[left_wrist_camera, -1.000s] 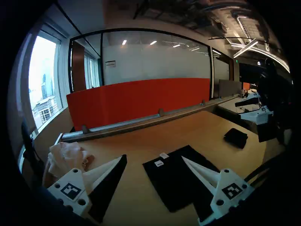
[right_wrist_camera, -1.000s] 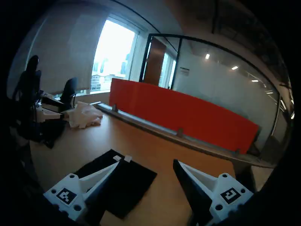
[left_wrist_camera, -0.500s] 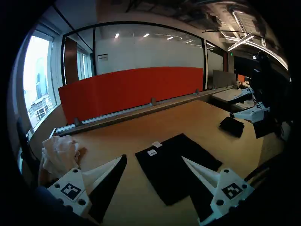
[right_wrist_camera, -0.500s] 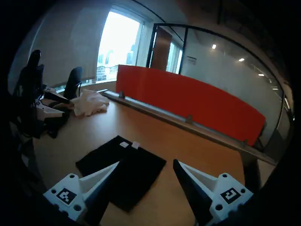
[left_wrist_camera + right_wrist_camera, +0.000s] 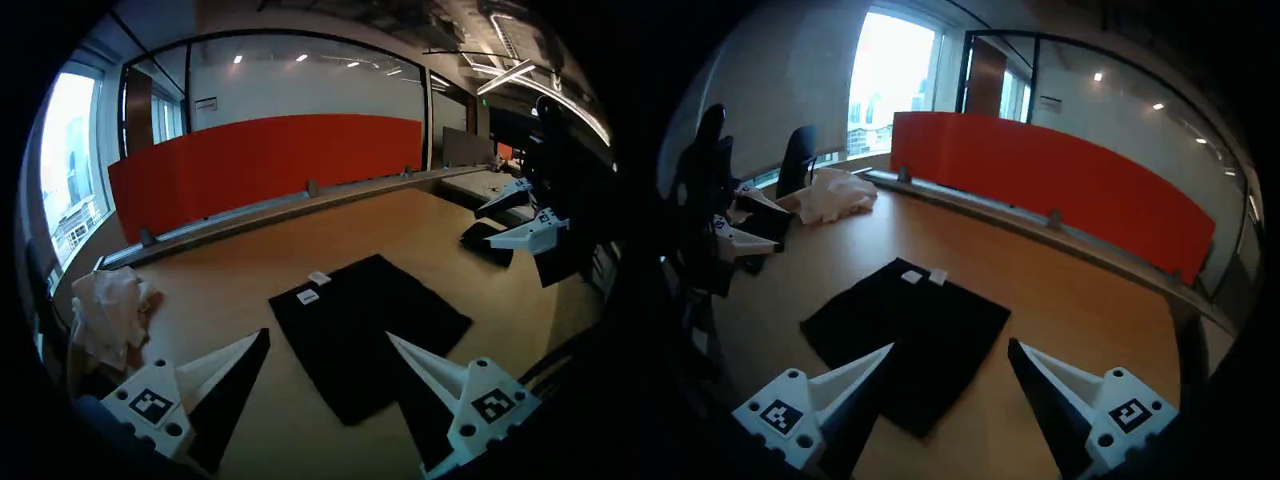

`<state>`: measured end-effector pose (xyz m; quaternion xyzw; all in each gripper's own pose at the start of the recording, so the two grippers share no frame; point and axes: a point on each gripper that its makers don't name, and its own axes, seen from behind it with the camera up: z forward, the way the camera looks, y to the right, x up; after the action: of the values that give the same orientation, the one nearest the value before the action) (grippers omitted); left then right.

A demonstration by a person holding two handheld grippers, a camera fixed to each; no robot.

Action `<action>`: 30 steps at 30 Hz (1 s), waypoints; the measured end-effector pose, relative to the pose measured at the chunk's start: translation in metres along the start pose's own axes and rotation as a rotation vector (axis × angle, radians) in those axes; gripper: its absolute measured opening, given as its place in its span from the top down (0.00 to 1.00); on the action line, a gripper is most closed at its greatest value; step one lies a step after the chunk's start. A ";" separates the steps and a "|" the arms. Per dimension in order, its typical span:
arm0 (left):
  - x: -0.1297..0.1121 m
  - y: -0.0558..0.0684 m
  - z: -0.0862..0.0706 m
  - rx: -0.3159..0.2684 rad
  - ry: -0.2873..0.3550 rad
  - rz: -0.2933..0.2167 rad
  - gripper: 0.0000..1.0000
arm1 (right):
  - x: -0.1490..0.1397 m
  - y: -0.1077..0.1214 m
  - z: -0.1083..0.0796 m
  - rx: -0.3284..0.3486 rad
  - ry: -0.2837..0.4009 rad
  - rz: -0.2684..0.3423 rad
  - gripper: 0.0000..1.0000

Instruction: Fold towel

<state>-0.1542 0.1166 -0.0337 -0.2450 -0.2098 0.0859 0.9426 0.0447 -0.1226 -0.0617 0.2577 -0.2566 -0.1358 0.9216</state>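
1. black towel lies flat on the wooden desk, two white tags at its far edge.
2. left gripper hovers over it, fingers spread wide, gripping nothing.
3. right gripper likewise splayed and empty above the towel's near edge.
4. pale crumpled cloth sits well apart from the towel; red divider lines the desk's back.

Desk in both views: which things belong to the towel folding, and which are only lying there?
Belong to the job:
black towel, spread flat on the desk
left gripper, open
right gripper, open

Only lying about:
crumpled white cloth, near the desk's edge
small black cloth
red divider
office chair
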 end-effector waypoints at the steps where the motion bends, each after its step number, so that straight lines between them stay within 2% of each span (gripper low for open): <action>1: -0.004 0.001 0.002 -0.003 -0.008 0.002 0.03 | -0.005 -0.002 0.002 0.003 -0.006 -0.001 0.00; 14: -0.064 0.017 0.029 -0.050 -0.124 0.015 0.03 | -0.069 -0.019 0.035 0.039 -0.112 -0.015 0.00; 23: -0.105 0.031 0.041 -0.092 -0.207 0.029 0.03 | -0.112 -0.032 0.048 0.073 -0.186 -0.040 0.00; 30: -0.126 0.035 0.048 -0.107 -0.252 0.032 0.03 | -0.137 -0.038 0.055 0.097 -0.230 -0.046 0.00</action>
<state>-0.2908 0.1337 -0.0573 -0.2853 -0.3270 0.1197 0.8929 -0.1035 -0.1241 -0.0968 0.2904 -0.3609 -0.1728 0.8692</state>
